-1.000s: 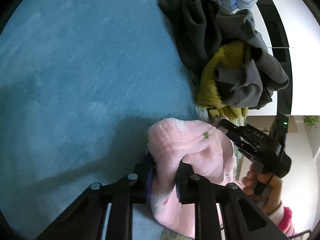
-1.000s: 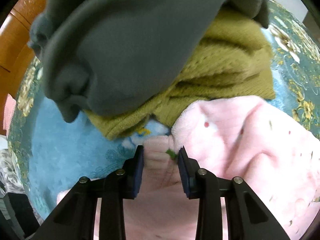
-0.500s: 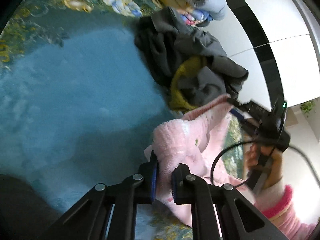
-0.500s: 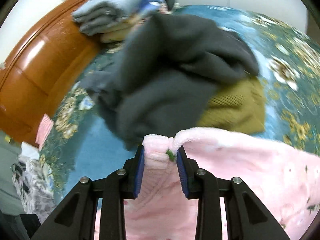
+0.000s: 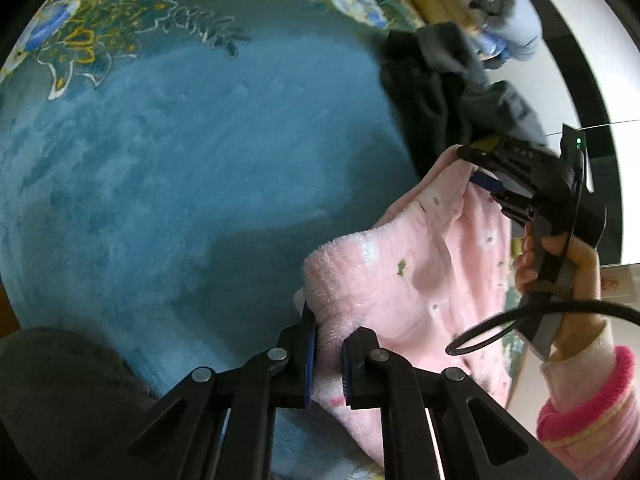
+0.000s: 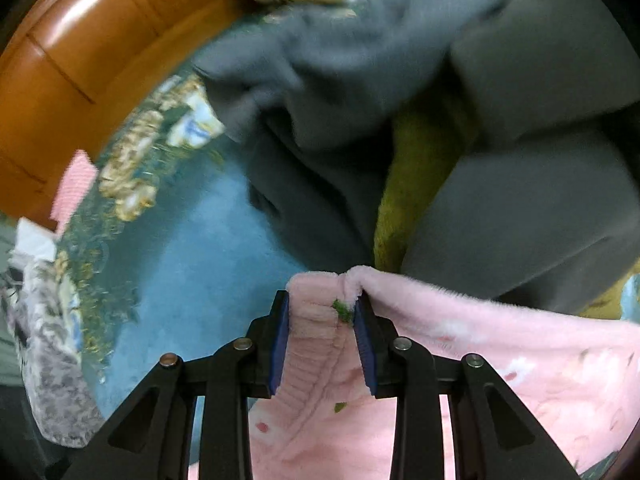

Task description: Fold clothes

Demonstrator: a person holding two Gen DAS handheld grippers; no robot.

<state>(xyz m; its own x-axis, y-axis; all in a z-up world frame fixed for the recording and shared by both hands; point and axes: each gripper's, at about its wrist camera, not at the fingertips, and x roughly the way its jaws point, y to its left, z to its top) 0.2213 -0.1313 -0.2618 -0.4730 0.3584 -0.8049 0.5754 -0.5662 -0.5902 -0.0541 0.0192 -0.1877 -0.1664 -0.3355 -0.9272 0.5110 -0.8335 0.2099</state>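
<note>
Landmark: the rug (image 5: pixel 192 168). My left gripper (image 5: pixel 326 354) sits at its near edge, clamped on one end of the fleece garment (image 5: pixel 412 280). My right gripper (image 5: pixel 486 172) is further in and to the right, clamped on the other end (image 6: pixel 320 312); the garment hangs between them above the rug. Behind my right gripper, a heap of unfolded clothes (image 5: pixel 436 92) lies on the rug. Past the heap, at the rug's far edge, a stack of folded items (image 5: pixel 460 0). Wooden furniture (image 6: pixel 80 60) stands beyond the far-left edge in the right wrist view.
</note>
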